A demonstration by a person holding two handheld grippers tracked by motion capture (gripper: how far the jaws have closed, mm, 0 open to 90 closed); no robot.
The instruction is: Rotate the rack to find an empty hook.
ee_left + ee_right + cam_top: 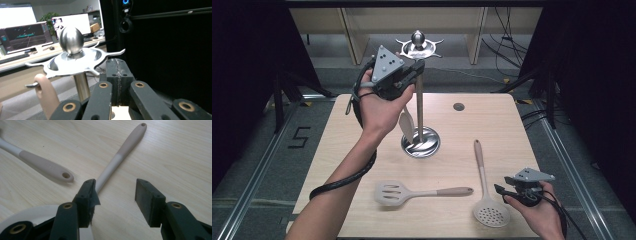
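Observation:
A steel utensil stand [419, 100] rises from a round base at the table's middle, with a ball and curved hooks on top [71, 40]. A pale spoon [406, 125] hangs from one hook, and its beige handle [46, 96] shows to the left of my jaws. My left gripper [418, 66] is held high beside the pole just under the hooks, and my left gripper [117, 72] is shut with nothing in it. My right gripper [498, 189] rests low at the front right. There my right gripper [116, 187] stands open over the skimmer's handle [120, 155].
A slotted turner [394, 192] lies at the front middle, its handle [45, 167] pointing right. The skimmer [491, 215] lies at the front right with its handle running away from me. Dark curtains and floor rails flank the table [337, 150].

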